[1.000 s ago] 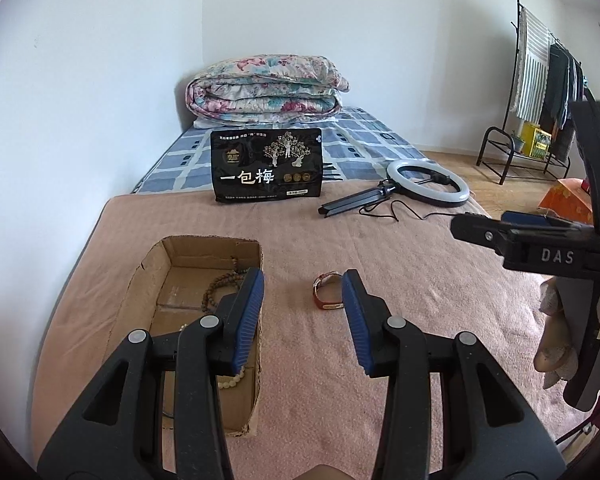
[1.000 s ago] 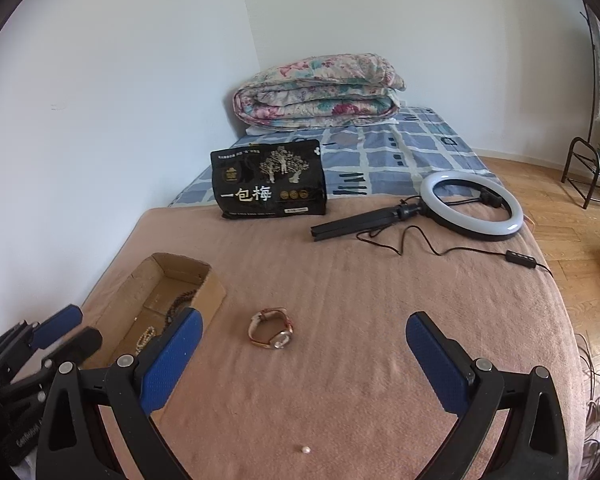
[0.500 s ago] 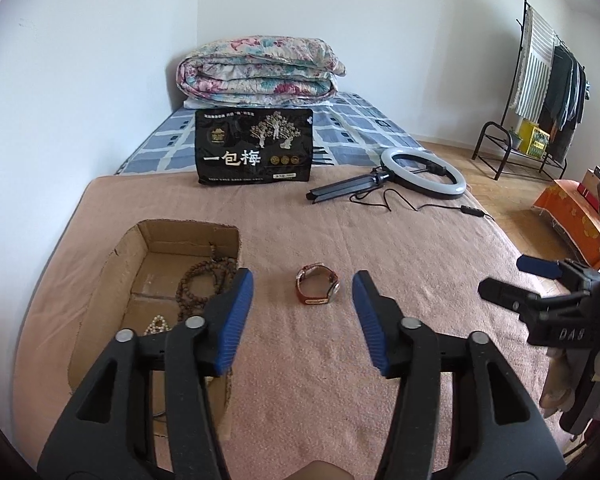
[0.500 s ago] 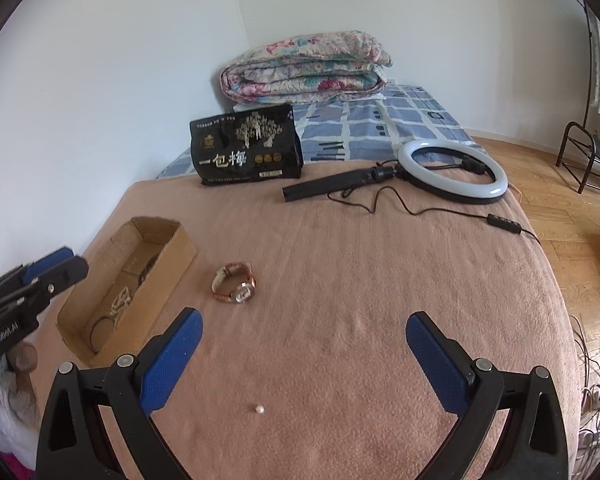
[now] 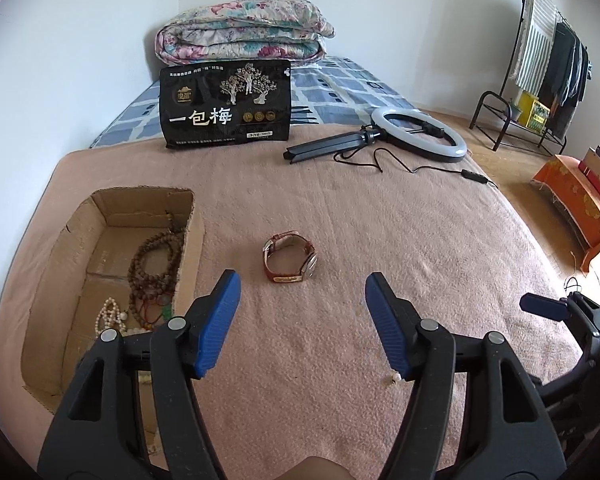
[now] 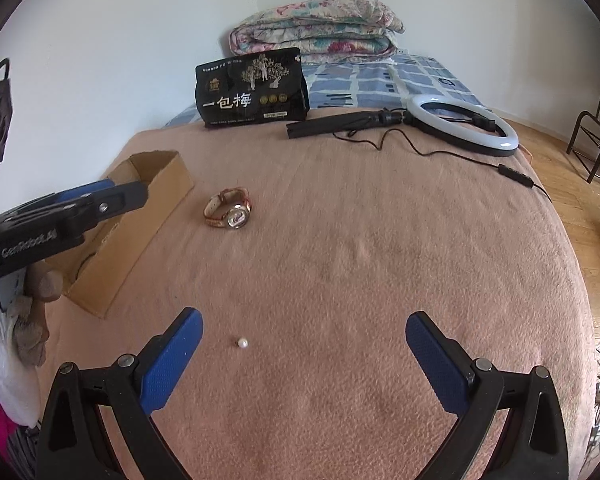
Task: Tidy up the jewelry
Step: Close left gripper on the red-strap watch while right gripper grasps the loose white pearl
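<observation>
Presently the left gripper (image 5: pixel 302 300) stands wide open and empty above the pink blanket (image 5: pixel 380 220), facing the watch (image 5: pixel 290 261) beside the cardboard box (image 5: pixel 188 216). The right gripper (image 6: pixel 304 344), likewise spread and empty, has a loose pearl (image 6: pixel 242 343) between its blue pads (image 6: pixel 172 360).

Surface: a bed (image 5: pixel 340 208) covered by a pink blanket (image 6: pixel 380 264)
Left side: an open cardboard box (image 5: pixel 76 240)
Centre: a watch (image 5: pixel 290 257) lying just right of the box
Near edge: a small pearl (image 6: pixel 242 343)
Far side: a black snack bag (image 5: pixel 226 106), a ring light (image 5: pixel 418 132) with tripod and cable, a folded quilt (image 5: pixel 240 32) behind
</observation>
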The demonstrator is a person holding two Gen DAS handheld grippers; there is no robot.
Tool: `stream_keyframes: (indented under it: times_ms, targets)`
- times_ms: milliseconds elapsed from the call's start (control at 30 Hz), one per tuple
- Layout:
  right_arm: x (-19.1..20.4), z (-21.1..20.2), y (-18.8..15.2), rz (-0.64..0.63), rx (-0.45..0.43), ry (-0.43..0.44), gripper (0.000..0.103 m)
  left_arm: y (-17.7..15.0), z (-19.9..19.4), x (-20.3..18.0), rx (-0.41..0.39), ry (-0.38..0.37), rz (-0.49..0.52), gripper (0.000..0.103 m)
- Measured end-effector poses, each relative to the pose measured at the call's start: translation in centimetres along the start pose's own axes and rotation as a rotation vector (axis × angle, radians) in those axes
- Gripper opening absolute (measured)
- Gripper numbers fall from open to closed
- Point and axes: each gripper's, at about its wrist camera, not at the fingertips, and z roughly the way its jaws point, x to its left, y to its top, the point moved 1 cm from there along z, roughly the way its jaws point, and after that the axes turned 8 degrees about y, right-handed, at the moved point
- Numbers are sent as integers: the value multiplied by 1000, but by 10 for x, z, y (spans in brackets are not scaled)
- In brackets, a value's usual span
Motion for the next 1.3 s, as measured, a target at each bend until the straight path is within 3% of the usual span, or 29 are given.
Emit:
stream_keyframes:
  times_ms: [300,567,667,800,1300]
  targets:
    - [1,6,-11,-1,12,7,102,3,11,-10,-12,29,10,67]
    - [10,21,-19,-36,33,20,97,3,33,-6,37,-10,-15,67]
    - [16,27,-21,-52,46,33,95,1,47,-3,74,-29,-30,77]
    - [24,35,-23,-83,69,44,90,-1,67,-6,118,-38,-38,79]
    - [27,58,-24,-99,128,79,75,5,126,-7,188,46,-43,79]
